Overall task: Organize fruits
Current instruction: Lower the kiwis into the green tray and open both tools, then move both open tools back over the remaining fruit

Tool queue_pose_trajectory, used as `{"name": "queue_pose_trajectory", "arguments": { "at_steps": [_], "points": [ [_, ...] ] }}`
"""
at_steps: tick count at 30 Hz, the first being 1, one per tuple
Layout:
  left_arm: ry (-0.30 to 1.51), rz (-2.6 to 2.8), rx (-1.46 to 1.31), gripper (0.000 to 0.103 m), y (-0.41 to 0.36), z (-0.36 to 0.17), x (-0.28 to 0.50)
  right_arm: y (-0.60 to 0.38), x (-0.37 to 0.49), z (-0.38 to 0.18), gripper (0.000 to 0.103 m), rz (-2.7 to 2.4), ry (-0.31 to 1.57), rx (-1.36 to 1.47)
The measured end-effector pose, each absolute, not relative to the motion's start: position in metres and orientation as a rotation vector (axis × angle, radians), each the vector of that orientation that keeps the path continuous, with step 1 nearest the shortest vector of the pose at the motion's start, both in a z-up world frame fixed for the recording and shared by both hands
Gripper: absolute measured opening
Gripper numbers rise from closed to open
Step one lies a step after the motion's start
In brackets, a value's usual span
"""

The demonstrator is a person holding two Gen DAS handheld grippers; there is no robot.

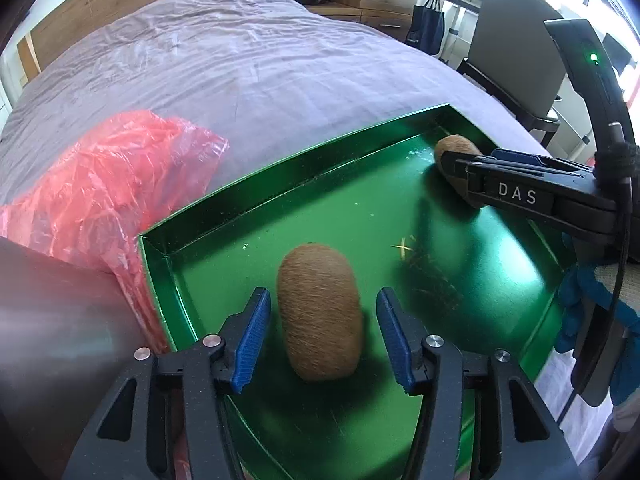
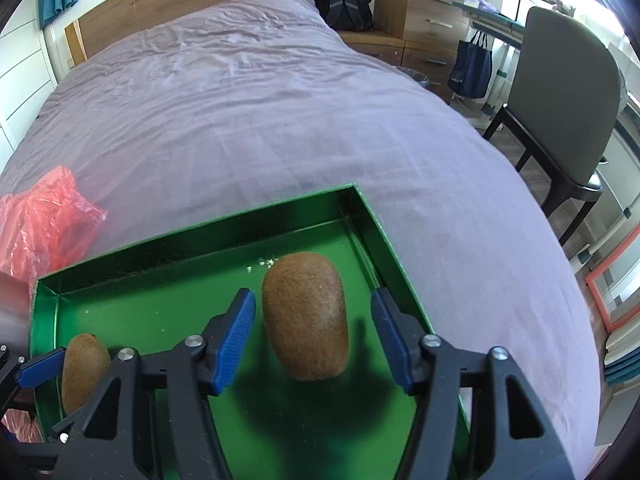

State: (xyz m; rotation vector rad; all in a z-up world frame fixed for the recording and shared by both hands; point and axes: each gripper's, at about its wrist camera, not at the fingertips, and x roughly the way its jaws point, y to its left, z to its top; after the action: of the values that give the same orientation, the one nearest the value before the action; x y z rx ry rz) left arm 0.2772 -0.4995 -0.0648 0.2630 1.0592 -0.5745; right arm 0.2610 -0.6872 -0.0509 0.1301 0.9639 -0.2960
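A shallow green tray (image 1: 280, 168) lies on the bed with two brown kiwis in it. One kiwi (image 1: 318, 312) rests on the tray floor between the blue pads of my left gripper (image 1: 322, 338), with a gap on each side, so the gripper is open. The other kiwi (image 2: 306, 316) lies near the tray's (image 2: 200, 224) right wall, between the spread pads of my right gripper (image 2: 313, 336), also untouched. Each view shows the other kiwi too (image 1: 456, 148) (image 2: 84, 372). A black finger (image 1: 516, 196) of the right gripper reaches in from the right.
A crumpled red plastic bag (image 1: 100, 184) (image 2: 40, 220) lies left of the tray on the purple bed sheet (image 2: 260, 120). A blurred grey object (image 1: 48, 320) sits at the left edge. A dark chair (image 2: 560, 112), a backpack (image 2: 344, 0) and wooden drawers (image 2: 420, 12) stand beyond the bed.
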Motion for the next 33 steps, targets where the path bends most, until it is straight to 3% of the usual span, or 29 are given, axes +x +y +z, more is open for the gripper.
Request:
{"name": "queue_pose_trajectory", "arguments": {
  "at_steps": [8,18,23,33],
  "points": [
    [0.995,-0.63,0.283,0.065,-0.484,-0.029,0.234,-0.67,0.218,-0.01,0.081,-0.317,0.886,0.126],
    [0.895,-0.742,0.289,0.078,-0.439,0.008,0.161,-0.629,0.146,0.029,0.085,-0.313,0.86,0.112],
    [0.85,-0.733,0.224,0.099,-0.4,0.024,0.141,-0.601,0.112,0.039,0.085,-0.303,0.855,0.111],
    [0.854,-0.617,0.206,0.099,-0.308,0.034,0.123,-0.54,0.062,0.055,0.085,-0.286,0.83,0.102]
  ]
}}
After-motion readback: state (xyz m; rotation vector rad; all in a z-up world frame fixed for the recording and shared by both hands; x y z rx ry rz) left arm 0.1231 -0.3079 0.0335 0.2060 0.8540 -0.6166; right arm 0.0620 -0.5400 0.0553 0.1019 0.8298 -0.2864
